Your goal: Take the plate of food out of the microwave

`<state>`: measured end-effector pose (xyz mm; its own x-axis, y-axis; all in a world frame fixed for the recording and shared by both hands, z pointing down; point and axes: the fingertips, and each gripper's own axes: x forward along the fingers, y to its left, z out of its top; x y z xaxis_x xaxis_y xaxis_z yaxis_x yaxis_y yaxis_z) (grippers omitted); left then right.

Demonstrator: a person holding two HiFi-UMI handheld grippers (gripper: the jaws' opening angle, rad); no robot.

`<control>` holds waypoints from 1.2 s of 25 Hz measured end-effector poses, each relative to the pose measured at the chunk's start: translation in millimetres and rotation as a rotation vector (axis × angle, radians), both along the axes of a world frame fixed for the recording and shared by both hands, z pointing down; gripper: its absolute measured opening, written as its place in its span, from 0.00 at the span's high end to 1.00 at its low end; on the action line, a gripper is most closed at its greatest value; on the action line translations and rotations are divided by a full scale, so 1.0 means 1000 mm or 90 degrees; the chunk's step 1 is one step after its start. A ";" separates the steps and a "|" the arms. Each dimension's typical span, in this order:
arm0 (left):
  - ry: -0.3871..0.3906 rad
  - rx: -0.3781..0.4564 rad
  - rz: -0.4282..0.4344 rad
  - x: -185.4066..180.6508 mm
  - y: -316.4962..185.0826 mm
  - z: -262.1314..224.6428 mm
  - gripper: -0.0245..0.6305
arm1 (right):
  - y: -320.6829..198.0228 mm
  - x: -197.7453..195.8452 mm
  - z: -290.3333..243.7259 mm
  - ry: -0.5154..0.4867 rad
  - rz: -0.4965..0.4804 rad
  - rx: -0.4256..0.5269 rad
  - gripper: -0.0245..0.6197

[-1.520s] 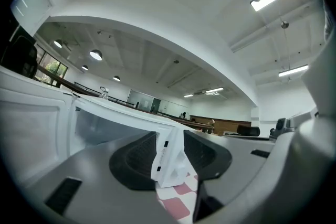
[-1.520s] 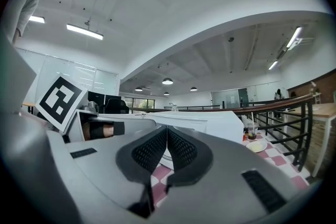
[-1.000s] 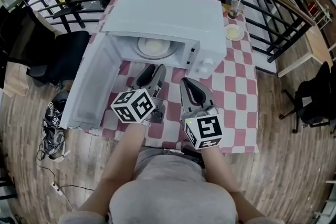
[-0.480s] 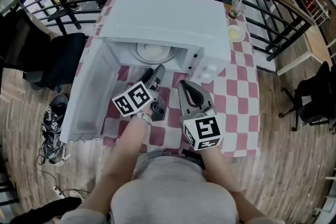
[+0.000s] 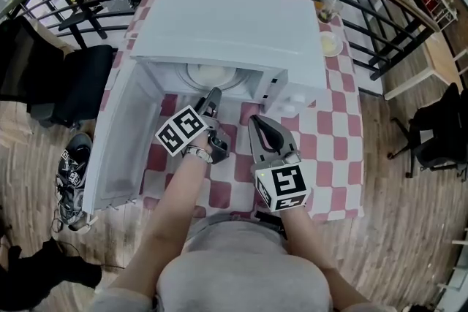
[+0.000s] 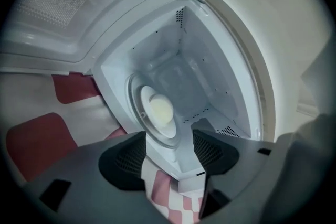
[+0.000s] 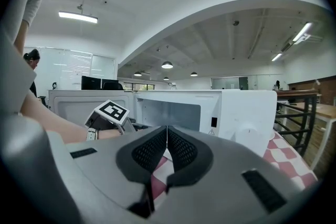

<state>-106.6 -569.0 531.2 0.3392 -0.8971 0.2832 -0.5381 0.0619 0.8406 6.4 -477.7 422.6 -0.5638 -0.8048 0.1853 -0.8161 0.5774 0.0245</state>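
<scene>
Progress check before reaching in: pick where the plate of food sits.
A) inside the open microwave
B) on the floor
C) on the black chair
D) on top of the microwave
A: the plate of food lies inside the microwave, its door open.

At twelve o'clock the microwave (image 5: 227, 18) has a smooth white shell, like painted metal with a soft sheen. Its door (image 5: 124, 135), at nine o'clock, looks like moulded plastic around a finely perforated screen. The cavity walls are smooth and lightly glossy. The plate (image 6: 145, 105) is glossy, glazed white, and the food (image 6: 160, 109) on it is pale and matt. Below me the checked tablecloth (image 5: 329, 135) is soft, matt cloth. At three o'clock the floor (image 5: 409, 230) is grained wood boards. My right gripper (image 7: 167, 145) has a matt grey plastic shell and black pads (image 7: 152, 150) with a fine dotted grain.
</scene>
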 end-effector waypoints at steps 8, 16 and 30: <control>0.057 -0.093 -0.065 -0.021 -0.019 0.041 0.55 | -0.010 -0.012 0.017 0.014 -0.011 -0.019 0.92; 0.058 -0.185 -0.116 -0.028 -0.035 0.058 0.52 | -0.012 -0.014 0.032 0.022 -0.012 -0.047 0.92; 0.058 -0.257 -0.158 -0.027 -0.045 0.072 0.48 | -0.012 -0.010 0.038 0.034 -0.007 -0.057 0.92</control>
